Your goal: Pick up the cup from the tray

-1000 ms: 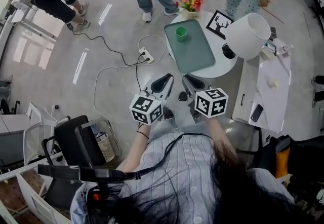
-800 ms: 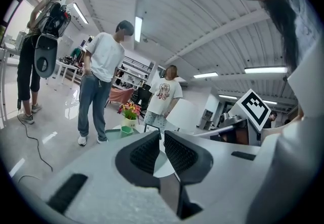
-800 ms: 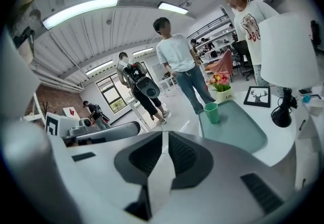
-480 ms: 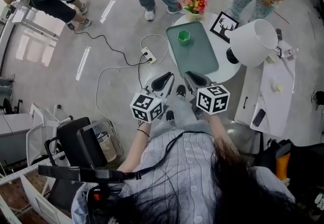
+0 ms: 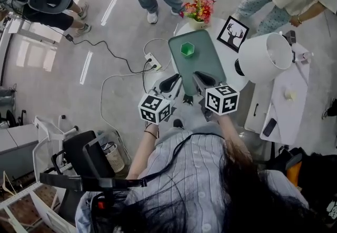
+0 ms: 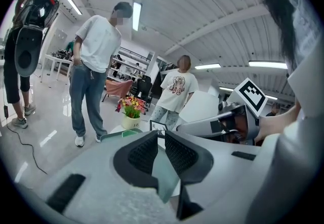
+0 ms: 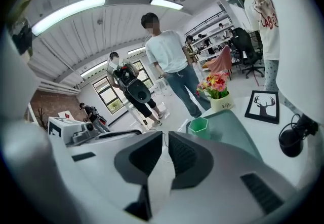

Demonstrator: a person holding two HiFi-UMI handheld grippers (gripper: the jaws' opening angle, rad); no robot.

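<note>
**Step in hand:** approach. The cup is not yet reached and neither gripper is touching anything. By my reading, the next move calls for one gripper to open its jaws, travel on toward 12 o'clock over the tray's near end, and set its pads either side of the cup before closing.

**Item 1, left gripper**: at 7 o'clock of the tray, just short of the near edge. In its own view the jaws stand together with only a thin slit between the pads and nothing in it. It is empty.

**Item 2, tray**: green, lying on a round white table.

**Item 3, cup**: small, green, hexagonal and upright. It sits at the tray's far end, at about 11 o'clock of the tray's middle and well apart from both grippers. The right gripper view shows it at 1 o'clock above the jaws.

**Item 4, right gripper**: over the tray's near end, at 5 o'clock of the cup. In its own view the jaws are drawn together, holding nothing and touching nothing.
</note>
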